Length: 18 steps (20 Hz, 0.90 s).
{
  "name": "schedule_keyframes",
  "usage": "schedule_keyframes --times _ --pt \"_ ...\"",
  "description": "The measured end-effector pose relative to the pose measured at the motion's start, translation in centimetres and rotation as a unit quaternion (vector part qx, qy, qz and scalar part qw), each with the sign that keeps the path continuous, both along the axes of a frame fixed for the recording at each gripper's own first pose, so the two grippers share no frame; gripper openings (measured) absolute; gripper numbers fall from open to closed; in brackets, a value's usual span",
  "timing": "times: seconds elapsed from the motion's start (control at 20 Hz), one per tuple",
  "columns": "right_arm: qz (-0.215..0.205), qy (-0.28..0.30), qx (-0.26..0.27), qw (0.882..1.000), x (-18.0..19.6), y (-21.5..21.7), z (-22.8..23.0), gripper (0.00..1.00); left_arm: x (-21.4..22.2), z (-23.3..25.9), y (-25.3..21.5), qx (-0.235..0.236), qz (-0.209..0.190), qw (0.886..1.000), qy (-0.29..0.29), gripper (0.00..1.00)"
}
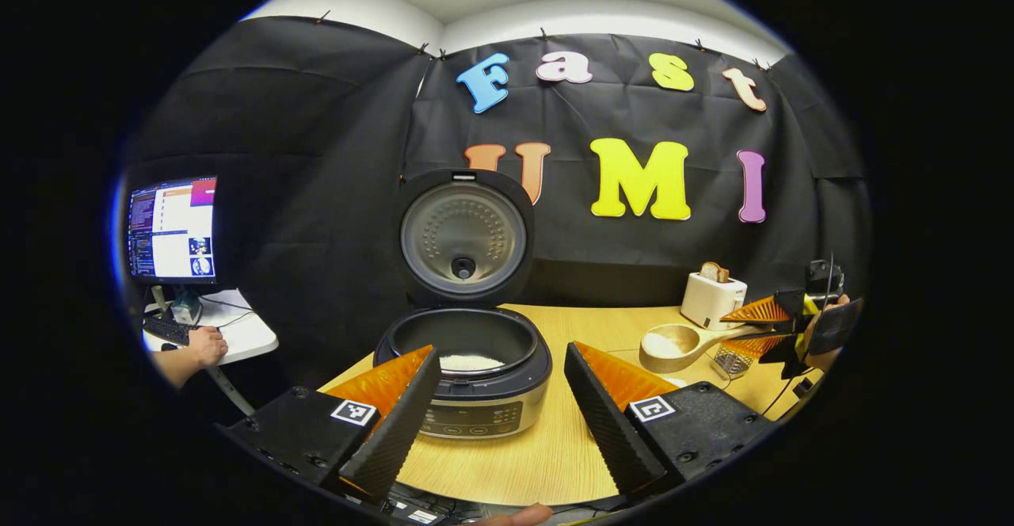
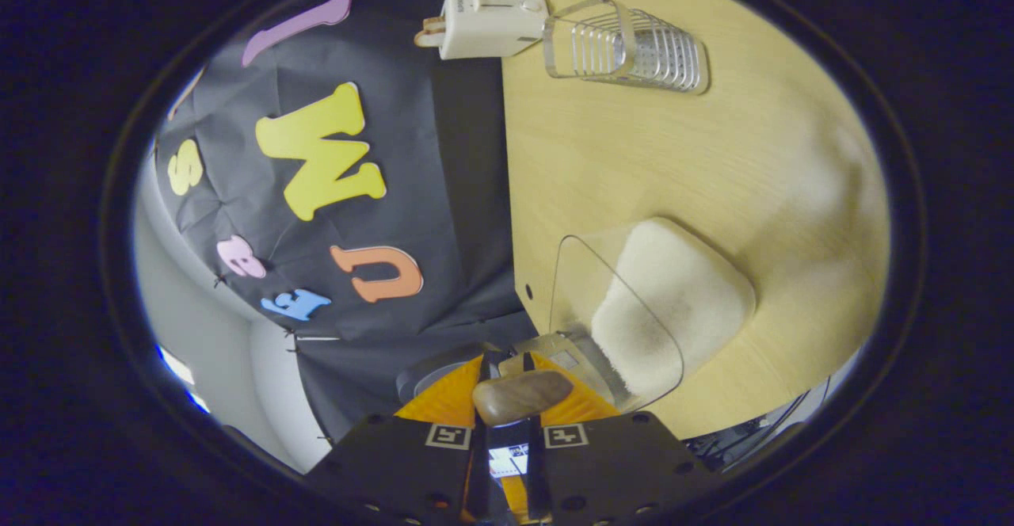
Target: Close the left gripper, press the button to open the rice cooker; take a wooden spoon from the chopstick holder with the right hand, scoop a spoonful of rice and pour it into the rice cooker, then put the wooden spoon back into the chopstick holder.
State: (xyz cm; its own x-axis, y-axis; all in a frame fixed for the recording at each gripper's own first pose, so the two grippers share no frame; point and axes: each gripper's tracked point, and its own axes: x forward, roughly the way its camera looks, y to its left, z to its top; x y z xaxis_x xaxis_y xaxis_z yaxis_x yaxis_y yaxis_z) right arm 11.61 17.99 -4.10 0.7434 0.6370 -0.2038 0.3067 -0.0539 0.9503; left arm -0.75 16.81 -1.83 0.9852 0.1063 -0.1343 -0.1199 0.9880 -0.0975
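While rice cooker [image 1: 463, 360] sits lid-up, left gripper [image 1: 497, 399] spread wide; right gripper [image 2: 507, 407] pinching wooden spoon [image 1: 685, 344], rice in bowl.

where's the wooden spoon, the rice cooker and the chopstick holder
wooden spoon [image 1: 672, 345], left gripper view, on its bowl
rice cooker [image 1: 475, 399], left gripper view, on its front wall
chopstick holder [image 2: 634, 51], right gripper view, on its wire side

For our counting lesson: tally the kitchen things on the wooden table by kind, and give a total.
Rice cooker: 1
Toaster: 1
Wooden spoon: 1
Wire chopstick holder: 1
Clear rice container: 1
Total: 5
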Motion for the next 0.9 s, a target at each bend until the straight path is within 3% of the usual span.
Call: schedule_keyframes --times 0.25,0.6,0.9 --pt "0.026 -0.030 0.003 0.999 -0.3 3.9 4.0 0.18 -0.8 0.8 1.8 -0.020 0.011 1.000 -0.016 1.00" --pt "0.073 -0.064 -0.015 0.995 -0.4 11.7 8.5 0.19 -1.6 0.7 3.8 -0.015 0.011 1.000 -0.020 1.00" --pt "0.096 -0.092 -0.080 0.988 1.2 19.1 10.4 0.18 -1.7 -0.8 6.6 0.006 0.035 0.999 0.002 1.00"
